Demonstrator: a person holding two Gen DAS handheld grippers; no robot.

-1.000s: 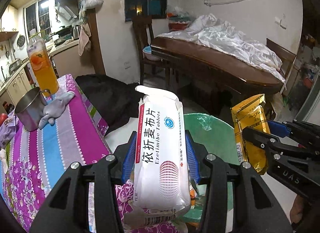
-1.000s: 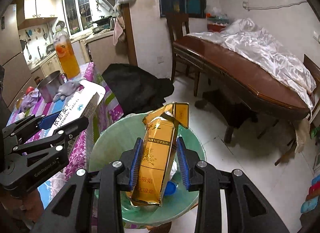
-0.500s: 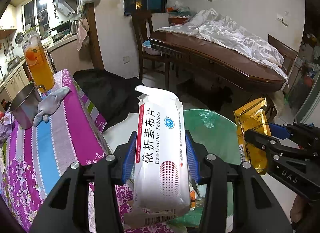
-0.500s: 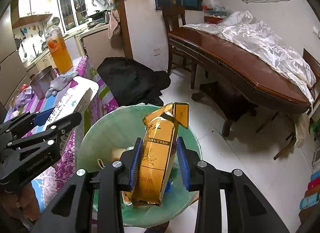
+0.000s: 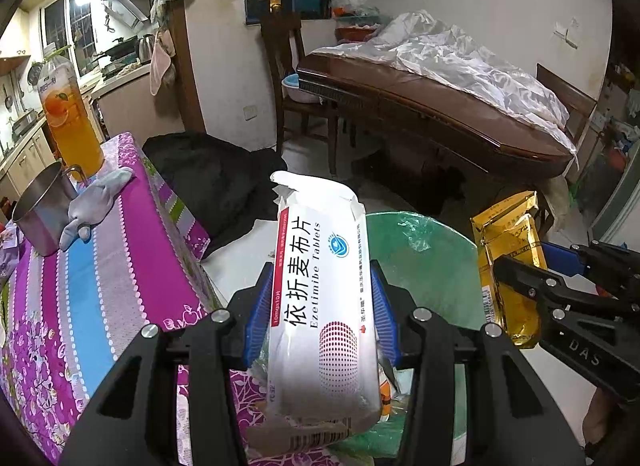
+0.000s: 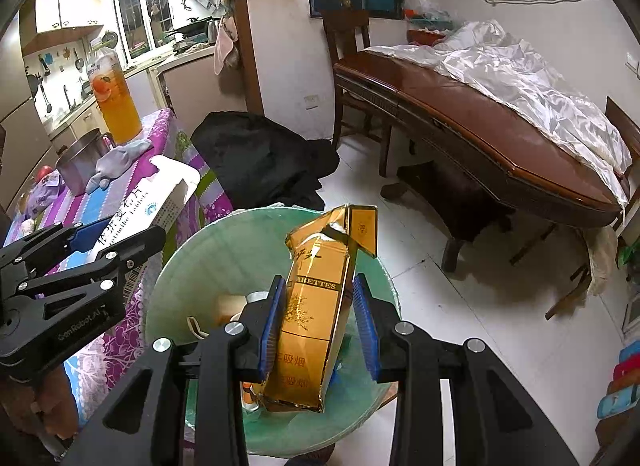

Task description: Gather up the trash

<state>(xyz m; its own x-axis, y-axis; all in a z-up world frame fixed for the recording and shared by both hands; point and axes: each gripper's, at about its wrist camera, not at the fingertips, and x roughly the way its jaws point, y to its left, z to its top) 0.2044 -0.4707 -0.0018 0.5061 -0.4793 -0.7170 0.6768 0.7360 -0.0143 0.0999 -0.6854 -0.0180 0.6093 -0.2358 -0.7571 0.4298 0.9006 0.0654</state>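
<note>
Left tool clamped a white tablet box between its blue pads, low centre of the left wrist view, box end torn open at top. Right tool clamped a gold cigarette pack, flap open, low centre of the right wrist view. Both items hung over a green-lined trash bin, which already held a few scraps. Just left of the bin: table under a purple-and-blue striped cloth. Farther up left on it: steel mug, grey cloth, orange drink bottle. Black bag lay on the floor beyond the bin. Far right: dark wooden table draped with a white plastic sheet, a chair behind it.
</note>
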